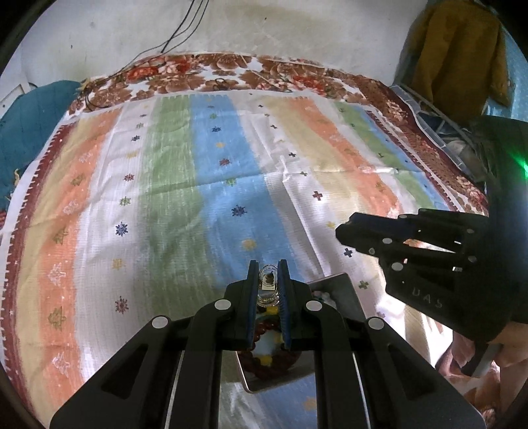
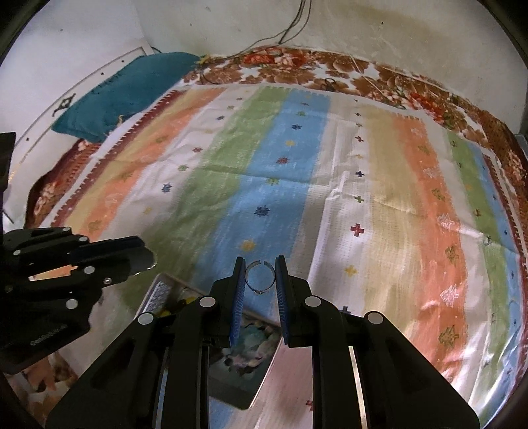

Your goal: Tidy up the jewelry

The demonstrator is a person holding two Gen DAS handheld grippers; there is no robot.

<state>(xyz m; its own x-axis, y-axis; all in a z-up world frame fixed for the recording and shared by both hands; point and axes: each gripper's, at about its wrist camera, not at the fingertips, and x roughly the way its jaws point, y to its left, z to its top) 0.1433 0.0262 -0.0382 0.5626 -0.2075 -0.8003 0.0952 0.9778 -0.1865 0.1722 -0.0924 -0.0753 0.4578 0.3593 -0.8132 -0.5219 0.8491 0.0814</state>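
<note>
My left gripper (image 1: 268,275) is shut on a small clear glass piece of jewelry (image 1: 268,280), held above a metal tray (image 1: 333,280). The tray holds a dark red bead bracelet (image 1: 264,330) and other small pieces. My right gripper (image 2: 260,275) is shut on an open silver ring (image 2: 260,277), held above the same tray (image 2: 260,379). The right gripper also shows in the left wrist view (image 1: 346,231), to the right of the tray. The left gripper shows at the left of the right wrist view (image 2: 145,257).
A striped cloth (image 1: 198,184) with small star and cross marks covers a bed with a brown floral blanket (image 1: 214,72). A teal pillow (image 2: 115,92) lies at the far left. A wall with hanging cables (image 1: 184,29) stands behind. A mustard garment (image 1: 458,56) hangs at the right.
</note>
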